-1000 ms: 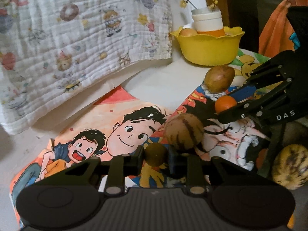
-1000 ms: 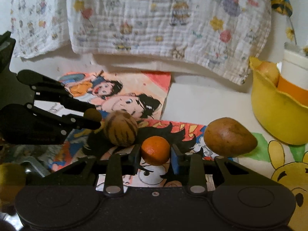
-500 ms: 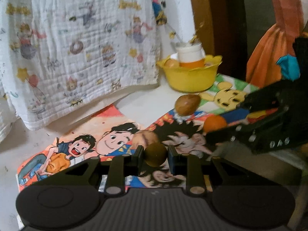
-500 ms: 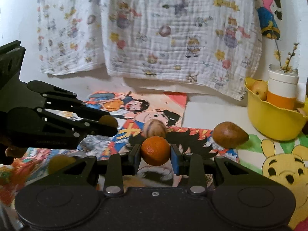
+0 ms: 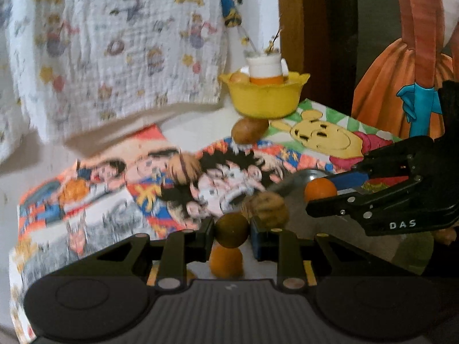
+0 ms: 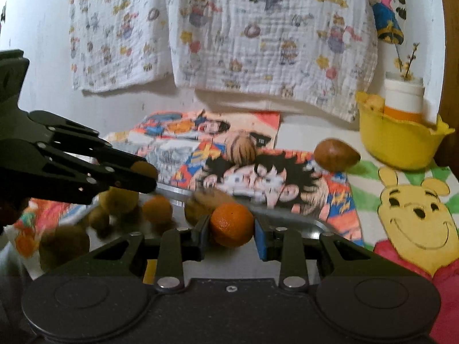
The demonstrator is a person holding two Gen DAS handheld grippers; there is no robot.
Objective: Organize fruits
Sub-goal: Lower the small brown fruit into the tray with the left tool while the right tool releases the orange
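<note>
Fruits are held in both grippers: a small brown fruit [image 5: 231,230] is pinched in the left gripper [image 5: 231,230] and an orange [image 6: 232,224] in the right gripper [image 6: 231,229], fingers closed snug on each. Both have been lifted off the cartoon mat [image 6: 287,172] and carried over a metal tray [image 6: 289,223] where other fruits [image 6: 120,200] lie. Letting go there looks like the next step.

White table [image 6: 309,132] bears cartoon mats [image 6: 287,180], yellow bowl [image 6: 396,143].
</note>
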